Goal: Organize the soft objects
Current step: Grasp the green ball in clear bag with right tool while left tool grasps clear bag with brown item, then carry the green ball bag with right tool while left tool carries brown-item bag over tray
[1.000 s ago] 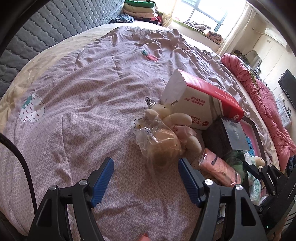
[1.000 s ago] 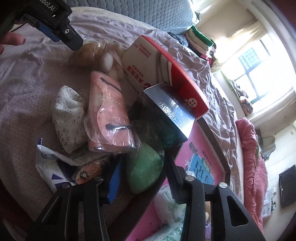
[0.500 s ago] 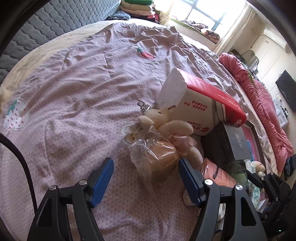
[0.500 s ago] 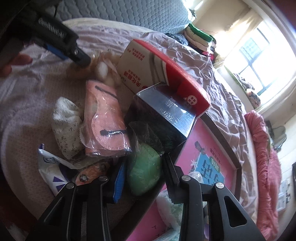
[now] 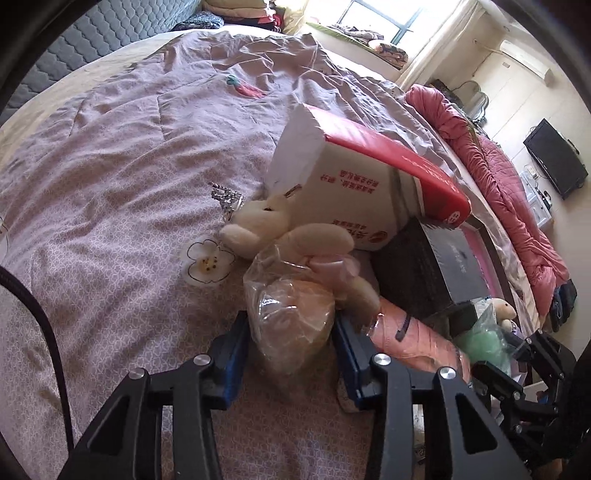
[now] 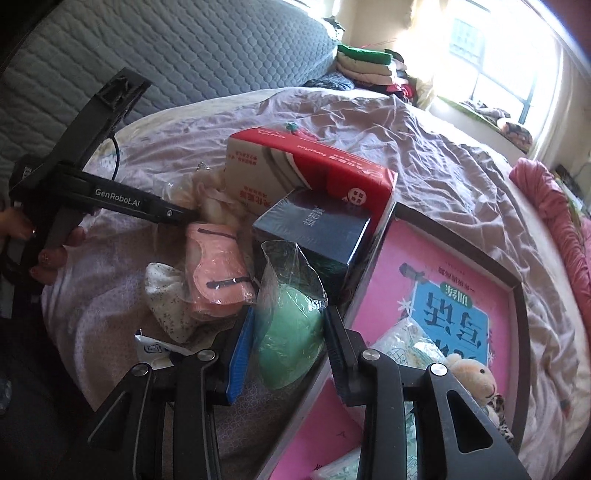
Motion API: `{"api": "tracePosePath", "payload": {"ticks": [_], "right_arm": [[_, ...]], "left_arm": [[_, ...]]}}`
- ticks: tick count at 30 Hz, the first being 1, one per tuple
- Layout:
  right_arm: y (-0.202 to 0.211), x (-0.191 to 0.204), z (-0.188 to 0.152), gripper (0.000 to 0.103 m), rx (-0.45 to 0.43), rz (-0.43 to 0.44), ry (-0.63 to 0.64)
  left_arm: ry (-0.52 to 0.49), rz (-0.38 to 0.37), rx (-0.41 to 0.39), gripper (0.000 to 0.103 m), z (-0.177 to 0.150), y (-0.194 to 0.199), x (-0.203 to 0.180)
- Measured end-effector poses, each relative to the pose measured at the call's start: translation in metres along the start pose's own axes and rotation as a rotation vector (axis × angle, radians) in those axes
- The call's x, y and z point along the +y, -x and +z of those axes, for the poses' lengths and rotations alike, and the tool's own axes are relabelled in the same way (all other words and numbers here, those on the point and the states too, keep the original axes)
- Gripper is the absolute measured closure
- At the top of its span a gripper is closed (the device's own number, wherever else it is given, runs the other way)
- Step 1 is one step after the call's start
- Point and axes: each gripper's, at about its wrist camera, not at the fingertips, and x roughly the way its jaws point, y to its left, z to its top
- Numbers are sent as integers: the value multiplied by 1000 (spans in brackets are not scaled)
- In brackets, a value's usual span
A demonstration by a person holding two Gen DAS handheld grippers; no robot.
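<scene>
- Left wrist view: looks steeply down along the left tongs (image 5: pixel 291 347) onto the bed (image 5: pixel 110 177), close to the clutter, facing the window (image 5: pixel 373 18).
- Right wrist view: looks steeply down along the right tongs (image 6: pixel 288 350), close in, facing the headboard (image 6: pixel 184 55).
- Shared: red-and-white tissue pack (image 5: pixel 354 184) (image 6: pixel 306 173), dark box (image 5: pixel 428 273) (image 6: pixel 314 225), pink pouch (image 5: pixel 417 339) (image 6: pixel 214 266); each view shows the other tongs.

A red-and-white tissue pack (image 5: pixel 354 177) lies mid-bed on the lilac quilt (image 5: pixel 122 155), its end resting on a dark box (image 5: pixel 428 273). A pink blanket (image 5: pixel 513 206) runs along the bed's far edge. Folded clothes (image 6: pixel 365 64) are stacked beside the quilted grey headboard (image 6: pixel 177 51).
</scene>
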Motion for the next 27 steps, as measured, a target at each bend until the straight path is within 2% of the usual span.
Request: {"api": "tracePosePath", "payload": {"ticks": [5,14,18,27], "right_arm": [[7,-1,-3,64,-19,26,-39],[15,-9,-1,64,-50,56,-92],[23,-13,0,64,-70,62,-118],[43,-25,-2,64,-111,51,-187]], "left_arm": [[36,-28,-17,63,-2,8,5],[58,-2,-48,63,-15,36,7],[-3,43,-91,63,-20,56,-15],[-107,27,-112,63,-30,78,-69]]}}
